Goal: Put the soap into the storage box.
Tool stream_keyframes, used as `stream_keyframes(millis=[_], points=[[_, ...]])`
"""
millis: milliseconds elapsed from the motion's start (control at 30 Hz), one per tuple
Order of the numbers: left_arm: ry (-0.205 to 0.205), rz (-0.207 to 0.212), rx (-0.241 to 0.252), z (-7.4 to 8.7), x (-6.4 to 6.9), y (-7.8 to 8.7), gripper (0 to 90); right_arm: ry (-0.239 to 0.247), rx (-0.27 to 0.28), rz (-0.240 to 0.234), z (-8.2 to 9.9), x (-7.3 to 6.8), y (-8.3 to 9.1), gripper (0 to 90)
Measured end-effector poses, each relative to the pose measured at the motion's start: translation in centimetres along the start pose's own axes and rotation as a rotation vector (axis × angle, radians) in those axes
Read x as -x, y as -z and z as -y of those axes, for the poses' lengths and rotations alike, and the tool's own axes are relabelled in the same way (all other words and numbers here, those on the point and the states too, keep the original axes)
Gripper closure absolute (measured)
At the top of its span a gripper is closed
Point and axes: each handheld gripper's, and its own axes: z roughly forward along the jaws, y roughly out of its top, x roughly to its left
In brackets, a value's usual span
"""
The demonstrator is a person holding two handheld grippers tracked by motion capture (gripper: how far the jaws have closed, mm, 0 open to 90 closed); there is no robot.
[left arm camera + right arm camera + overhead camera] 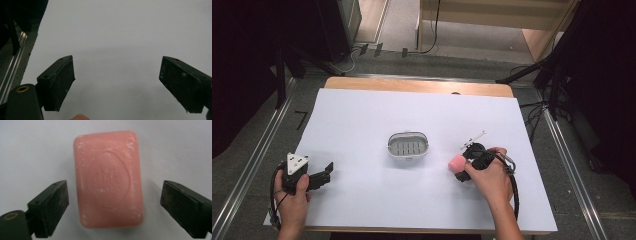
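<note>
high view: my right hand-held gripper [460, 167] is low over the white sheet covering the table [362, 115], right of centre, with the pink soap bar [456, 163] at its tip. the soap lies flat on the sheet, near the oval metal soap dish [409, 144] but clearly apart from it, on the dish's right. the dish stands empty at the middle of the sheet, its slotted floor bare. my left hand-held gripper [323, 174] sits at the near left of the sheet, well apart from both items, carrying nothing.

left gripper view: the jaws of my left hand-held gripper [117, 82] stand spread wide, with bare white sheet between them. released and idle.

right gripper view: the soap bar [108, 178] lies lengthwise between the two jaws of my right hand-held gripper [113, 208], embossed face up. a strip of white sheet is visible on each side between pad and soap, so the jaws are released and straddle the bar without touching it.

assessment: the work appears to be placing the soap in the dish. the approach is made and the jaws are aligned on the bar's long sides. the grasp is not yet closed; the lift, the carry to the left and the set-down in the dish all remain. early stage.
</note>
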Motion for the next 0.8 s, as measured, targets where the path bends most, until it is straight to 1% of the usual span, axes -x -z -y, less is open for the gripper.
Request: stream_keyframes(millis=[33, 100, 167, 200, 300, 367, 433, 467, 533, 600, 633, 700, 800], points=[[0.0, -0.002, 0.002, 0.0, 0.0, 0.0, 13.6, 0.002, -0.003, -0.005, -0.1, -0.1, -0.1, 13.7], [0.0, -0.004, 0.003, 0.0, 0.1, 0.0, 13.6, 0.002, -0.007, -0.013, -0.3, -0.3, -0.3, 14.8], [-0.003, -0.005, 0.0, 0.0, 0.1, 0.0, 13.6, 0.008, -0.012, -0.008, -0.5, -0.3, -0.5, 16.3], [-0.003, -0.005, 0.0, 0.0, 0.1, 0.0, 13.6, 0.0, -0.018, -0.002, -0.6, -0.3, -0.6, 18.4], [0.0, -0.001, 0.001, 0.0, 0.1, -0.1, 13.6, -0.006, -0.022, 0.007, -0.7, -0.3, -0.8, 20.1], [-0.002, -0.001, -0.003, 0.0, 0.1, -0.1, 13.6, 0.002, -0.024, 0.012, -0.8, -0.3, -0.8, 21.9], [-0.003, -0.001, -0.004, 0.0, 0.1, -0.1, 13.6, 0.001, -0.018, 0.007, -0.9, -0.2, -0.7, 28.9], [-0.003, -0.001, -0.004, 0.0, 0.1, -0.1, 13.6, 0.002, -0.016, 0.007, -0.9, -0.2, -0.7, 30.6], [-0.001, -0.001, -0.005, 0.0, 0.1, -0.1, 13.6, -0.007, -0.021, 0.011, -1.1, -0.2, -0.6, 38.0], [-0.003, -0.002, -0.008, 0.0, 0.1, -0.1, 13.6, -0.003, -0.027, 0.02, -1.2, -0.1, -0.6, 38.7], [-0.004, -0.001, -0.008, 0.0, 0.1, -0.1, 13.6, -0.01, -0.034, 0.026, -1.3, -0.2, -0.6, 38.8], [-0.004, -0.003, -0.009, 0.0, 0.1, -0.1, 13.6, -0.001, -0.031, 0.031, -1.3, -0.2, -0.7, 38.8], [-0.007, -0.002, -0.007, 0.0, 0.1, -0.1, 13.7, -0.001, -0.028, 0.038, -1.3, -0.3, -0.7, 38.8]])
